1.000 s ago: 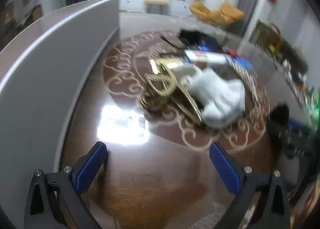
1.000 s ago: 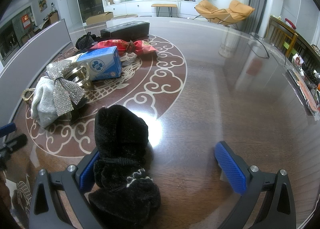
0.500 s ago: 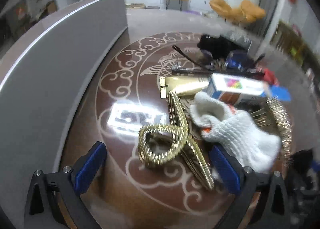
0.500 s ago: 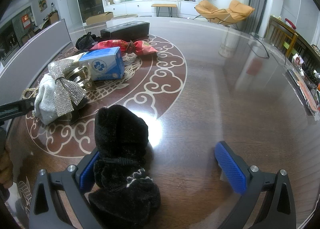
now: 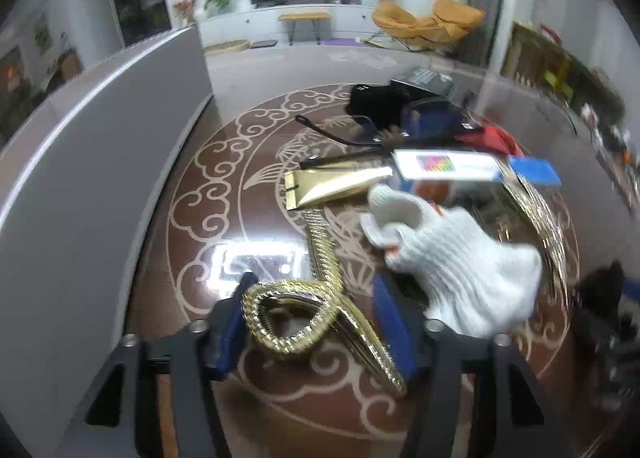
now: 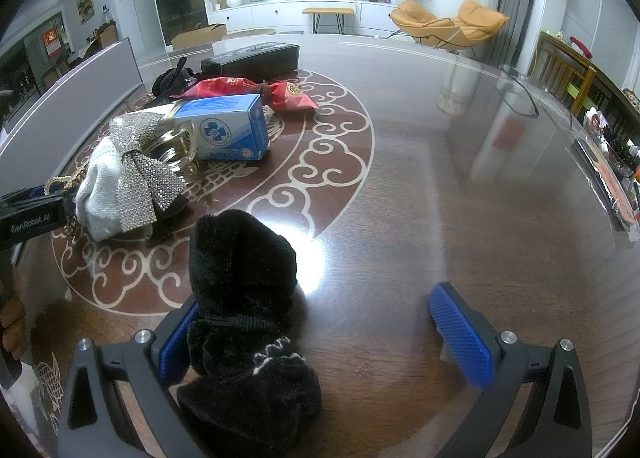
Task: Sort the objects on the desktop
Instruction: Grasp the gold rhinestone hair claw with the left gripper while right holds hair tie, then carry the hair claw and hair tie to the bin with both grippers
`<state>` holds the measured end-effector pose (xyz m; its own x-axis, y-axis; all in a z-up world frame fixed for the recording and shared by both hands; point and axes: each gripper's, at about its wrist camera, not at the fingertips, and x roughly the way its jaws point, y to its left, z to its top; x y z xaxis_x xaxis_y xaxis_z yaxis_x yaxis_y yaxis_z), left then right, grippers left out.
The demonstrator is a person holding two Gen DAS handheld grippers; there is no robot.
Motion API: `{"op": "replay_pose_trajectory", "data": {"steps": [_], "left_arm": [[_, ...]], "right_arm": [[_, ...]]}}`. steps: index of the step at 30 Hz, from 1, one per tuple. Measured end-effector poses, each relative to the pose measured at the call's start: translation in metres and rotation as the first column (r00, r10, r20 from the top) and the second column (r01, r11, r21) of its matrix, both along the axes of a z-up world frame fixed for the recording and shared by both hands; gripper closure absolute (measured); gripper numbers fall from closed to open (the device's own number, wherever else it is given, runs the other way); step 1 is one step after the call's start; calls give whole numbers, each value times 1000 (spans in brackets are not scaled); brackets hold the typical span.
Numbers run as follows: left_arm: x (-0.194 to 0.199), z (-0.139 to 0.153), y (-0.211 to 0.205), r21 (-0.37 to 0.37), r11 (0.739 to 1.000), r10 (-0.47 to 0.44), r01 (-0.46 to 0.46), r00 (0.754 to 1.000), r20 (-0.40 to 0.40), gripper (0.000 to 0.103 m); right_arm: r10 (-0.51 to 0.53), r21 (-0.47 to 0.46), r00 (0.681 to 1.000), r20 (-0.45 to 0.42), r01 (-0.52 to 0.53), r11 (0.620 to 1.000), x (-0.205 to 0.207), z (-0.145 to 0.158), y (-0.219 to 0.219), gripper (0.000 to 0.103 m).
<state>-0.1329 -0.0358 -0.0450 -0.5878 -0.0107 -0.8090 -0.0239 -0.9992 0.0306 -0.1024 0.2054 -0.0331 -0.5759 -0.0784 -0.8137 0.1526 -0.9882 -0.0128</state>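
Change since earlier: the left gripper has pushed in from the bare table to the pile, and its blue fingers have narrowed from a wide spread to bracket the gold chain belt's loop; the right gripper has not moved.
Left gripper state: part-closed around the loop — whether the pads already press it, I cannot tell.
Why there: the loop stands proud of the pile's near edge, likely the easiest item to lift out first.
Left pose: low, level, aimed forward into the clutter.
Right gripper state: released, wide apart; the black plush pouch lies against its left finger, unclamped — probably parked.
Beyond: white knit glove just beside the belt; gold tube and blue box farther back.
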Motion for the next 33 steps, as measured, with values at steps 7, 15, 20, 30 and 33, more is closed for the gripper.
{"op": "replay_pose_trajectory", "data": {"steps": [7,15,20,30,33], "left_arm": [[42,1,1,-12,995,-99,99,995,-15,52],[81,-2,2,26,990,-137,137,990,-16,53],[90,-3,6,23,990,-135,136,990,-29,53],[98,-3,4,43,991,-122,124,992,-43,53],[102,-4,4,44,990,-130,132,990,-52,53]], "right_arm": [[0,0,1000,0,0,1000,0,0,0,0],[0,0,1000,0,0,1000,0,0,0,0],[0,0,1000,0,0,1000,0,0,0,0],[41,-1,999,21,-41,999,-4,1,0,0],[84,-128,996,37,-78,989,-6,10,13,0]]}}
